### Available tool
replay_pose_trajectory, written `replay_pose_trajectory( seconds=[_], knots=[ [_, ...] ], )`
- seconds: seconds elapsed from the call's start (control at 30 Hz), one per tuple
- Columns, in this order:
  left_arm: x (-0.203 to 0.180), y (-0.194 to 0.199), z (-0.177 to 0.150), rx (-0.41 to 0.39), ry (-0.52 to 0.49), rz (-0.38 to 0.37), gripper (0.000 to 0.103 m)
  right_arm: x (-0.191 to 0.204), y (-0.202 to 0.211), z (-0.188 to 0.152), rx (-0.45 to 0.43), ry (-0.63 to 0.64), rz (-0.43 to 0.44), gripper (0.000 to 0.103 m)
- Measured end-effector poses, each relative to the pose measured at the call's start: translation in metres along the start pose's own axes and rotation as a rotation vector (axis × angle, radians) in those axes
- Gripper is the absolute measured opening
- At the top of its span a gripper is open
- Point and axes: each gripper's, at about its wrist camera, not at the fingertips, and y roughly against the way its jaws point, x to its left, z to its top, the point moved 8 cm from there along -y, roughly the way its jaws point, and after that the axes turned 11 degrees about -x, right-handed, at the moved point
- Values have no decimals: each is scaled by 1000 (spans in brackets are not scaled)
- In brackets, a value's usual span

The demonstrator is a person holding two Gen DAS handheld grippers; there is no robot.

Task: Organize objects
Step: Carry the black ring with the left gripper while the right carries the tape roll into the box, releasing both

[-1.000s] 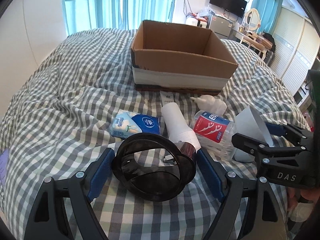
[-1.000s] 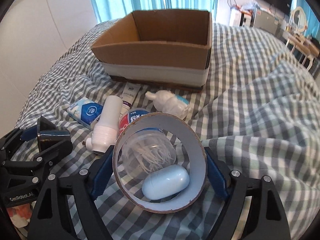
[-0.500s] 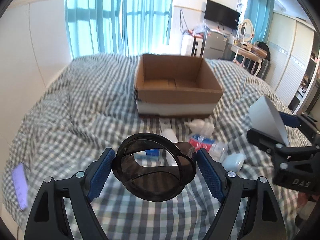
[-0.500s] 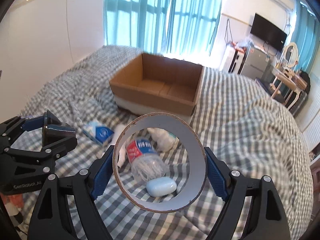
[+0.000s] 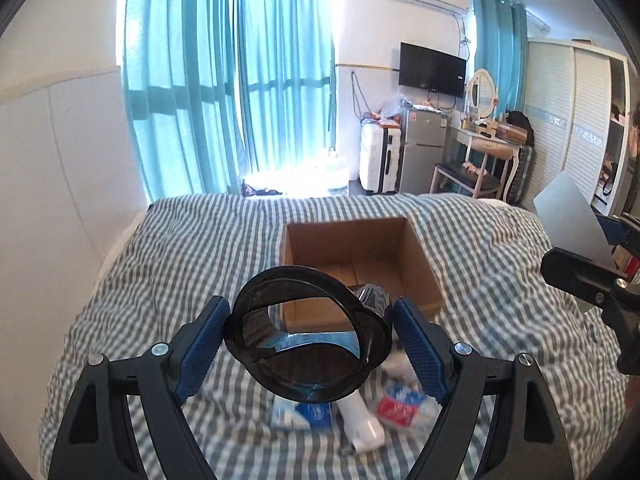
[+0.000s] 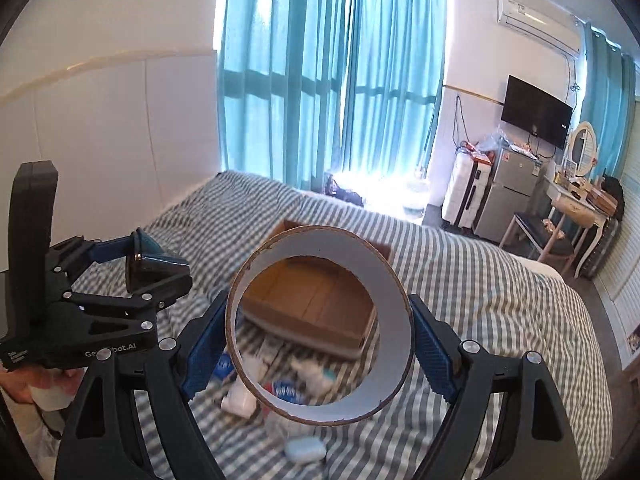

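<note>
My left gripper (image 5: 308, 334) is shut on a dark translucent round container (image 5: 306, 364), held high above the bed; it also shows at the left of the right wrist view (image 6: 150, 266). My right gripper (image 6: 320, 338) is shut on a white cardboard tape ring (image 6: 390, 354), also seen at the right edge of the left wrist view (image 5: 568, 220). An open cardboard box (image 5: 416, 256) lies on the checked bed below; in the right wrist view the box (image 6: 316, 312) shows through the ring. A blue tissue pack (image 5: 302, 414), a white bottle (image 5: 360, 424), a red-labelled jar (image 5: 400, 402) and a pale blue case (image 6: 306, 450) lie near the box.
The grey-and-white checked bedspread (image 5: 180, 264) covers the bed. A white wall panel (image 5: 60, 184) stands at the left. Beyond the bed are teal curtains (image 5: 224, 80), a small fridge (image 5: 422, 140), a suitcase (image 5: 374, 160) and a dressing table (image 5: 486, 148).
Both grippers have risen well above the bed with their objects still held. The box and the loose items now look smaller and lower in both views.
</note>
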Motion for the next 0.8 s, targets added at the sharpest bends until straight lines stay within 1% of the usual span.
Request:
replay_pose_trajectory(
  seconds=[0.17,0.33,0.43,0.57,0.67,0.8],
  knots=[
    [-1,-42,14,15,-26,0,85,-16,-38,16,-7,-49,14,83],
    [-6,-85,9,38,-42,-1,85,-31,-91,22,13,-76,11,83],
    [-10,-114,1,59,-18,-18,85,-41,-120,17,33,-90,2,83],
    [-17,-152,-13,85,-35,-41,85,-55,-164,6,70,-130,-5,83],
    [-23,-177,-23,108,-35,-80,85,-66,-196,-4,103,-151,-19,83],
    [-27,-207,-35,147,-57,-95,85,-80,-234,-17,144,-167,-40,83]
  ],
)
